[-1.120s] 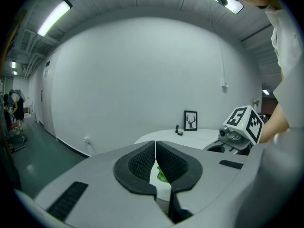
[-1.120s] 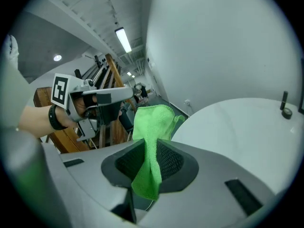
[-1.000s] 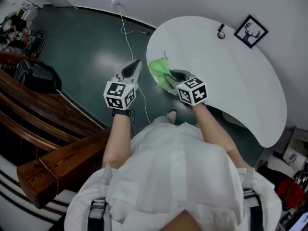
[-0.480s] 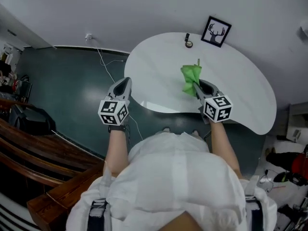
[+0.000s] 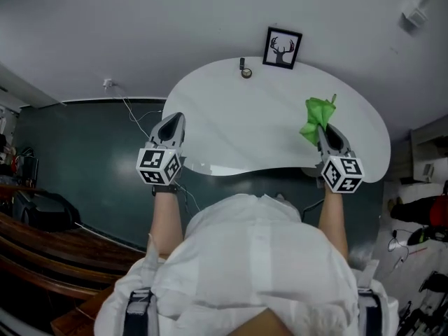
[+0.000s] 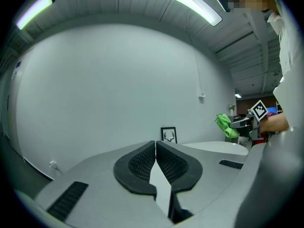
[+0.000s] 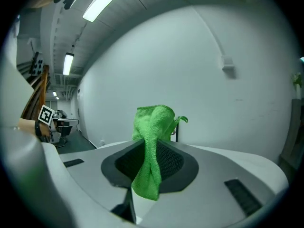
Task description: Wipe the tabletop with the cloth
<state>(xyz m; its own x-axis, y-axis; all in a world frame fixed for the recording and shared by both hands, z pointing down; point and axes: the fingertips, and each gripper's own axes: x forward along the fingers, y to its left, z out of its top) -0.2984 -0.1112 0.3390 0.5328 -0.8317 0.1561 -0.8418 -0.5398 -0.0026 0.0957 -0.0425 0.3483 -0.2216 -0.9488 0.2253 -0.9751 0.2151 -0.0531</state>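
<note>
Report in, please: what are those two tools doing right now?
Left tool shut, empty, at tabletop's left edge. Right tool shut on green cloth, held over right end. Small dark object at far edge, clear of cloth.

Cloth (image 5: 316, 117) in my right gripper (image 5: 324, 130), above table (image 5: 245, 131) right end. My left gripper (image 5: 173, 121) at table left edge. Picture (image 5: 282, 47) ahead, between both.
</note>
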